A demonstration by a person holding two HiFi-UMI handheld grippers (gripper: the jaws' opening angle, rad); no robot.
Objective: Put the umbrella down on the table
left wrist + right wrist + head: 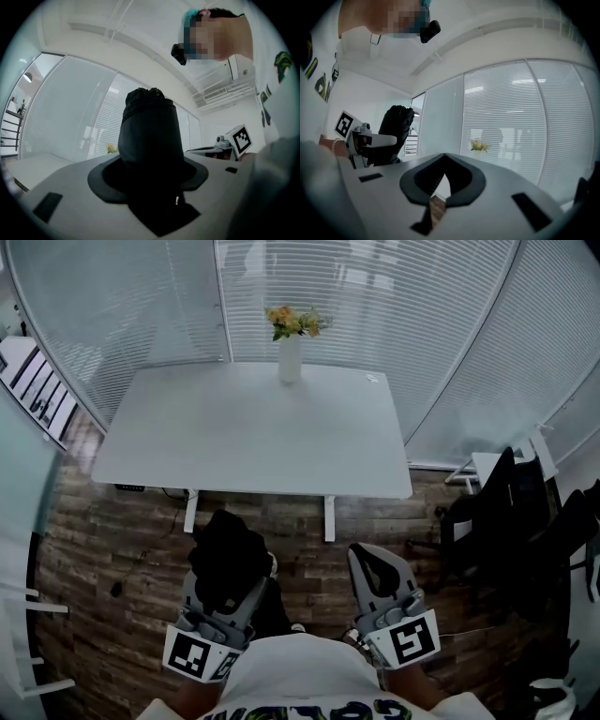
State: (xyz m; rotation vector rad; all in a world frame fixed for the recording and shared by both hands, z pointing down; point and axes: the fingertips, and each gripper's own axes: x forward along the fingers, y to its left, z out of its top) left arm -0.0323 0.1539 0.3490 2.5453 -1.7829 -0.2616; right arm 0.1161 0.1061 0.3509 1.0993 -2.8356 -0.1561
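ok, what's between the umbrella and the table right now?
Only a strip of wood floor, seen in the head view. The umbrella, in the left hand-held gripper, is short of the near edge of the table.

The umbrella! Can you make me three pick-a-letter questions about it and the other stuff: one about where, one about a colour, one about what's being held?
1. Where is the black folded fabric umbrella?
A. Lying on the white rectangular table
B. Between the left gripper's fingers, above the wooden floor
C. Hanging on the window blinds

2. What colour is the tall vase of yellow flowers?
A. White
B. Red
C. Blue

3. What is the right gripper holding?
A. The umbrella
B. The vase
C. Nothing

Answers:
1 B, because the left gripper view shows the umbrella standing up between that gripper's fingers, short of the table.
2 A, because the vase is as white as the table it stands on.
3 C, because only the floor and table show between its fingers.
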